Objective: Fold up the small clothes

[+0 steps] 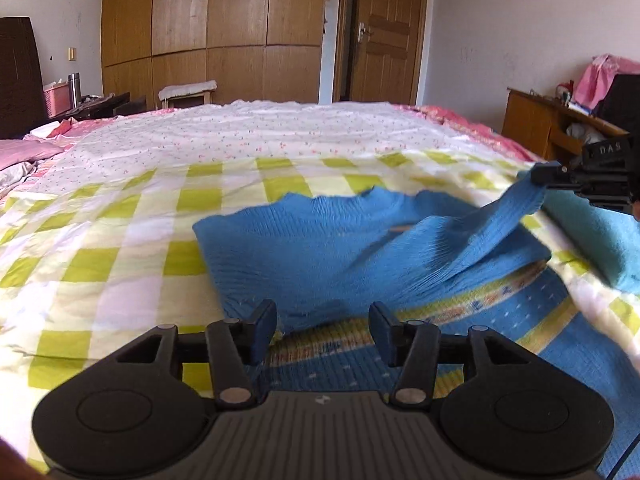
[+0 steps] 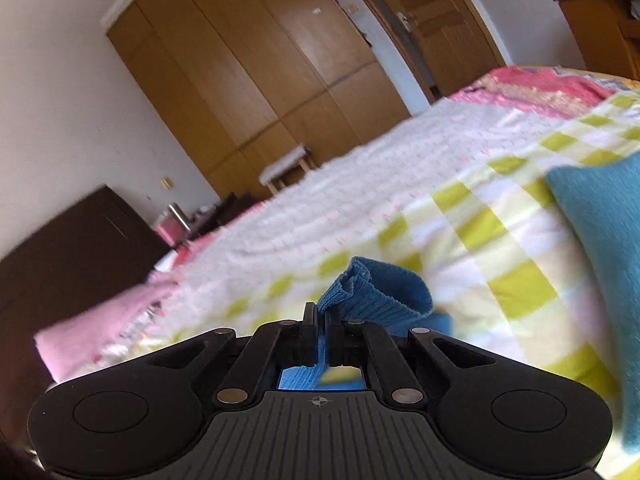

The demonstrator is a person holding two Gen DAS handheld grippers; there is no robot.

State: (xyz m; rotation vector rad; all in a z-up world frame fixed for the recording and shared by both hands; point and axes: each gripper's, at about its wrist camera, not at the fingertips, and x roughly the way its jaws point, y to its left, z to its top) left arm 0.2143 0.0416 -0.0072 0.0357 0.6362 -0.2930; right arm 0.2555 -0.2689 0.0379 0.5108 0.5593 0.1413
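Observation:
A blue knitted sweater (image 1: 320,248) with a colourful patterned band lies on the green-checked bedspread (image 1: 120,240). Its upper part is folded down over the body. My left gripper (image 1: 323,322) hovers open just above the sweater's near folded edge, and its pads touch nothing. One sleeve (image 1: 500,224) stretches up and to the right, to my right gripper (image 1: 548,174). In the right wrist view the right gripper (image 2: 322,320) is shut on the ribbed sleeve cuff (image 2: 380,292), which bunches out beyond the fingertips.
A folded teal garment (image 1: 592,236) (image 2: 600,260) lies on the bed to the right of the sweater. Pink pillows (image 1: 24,152) sit at the left edge of the bed. A wooden desk (image 1: 536,120) stands at the right, with a wardrobe (image 1: 208,32) and a door (image 1: 384,32) behind the bed.

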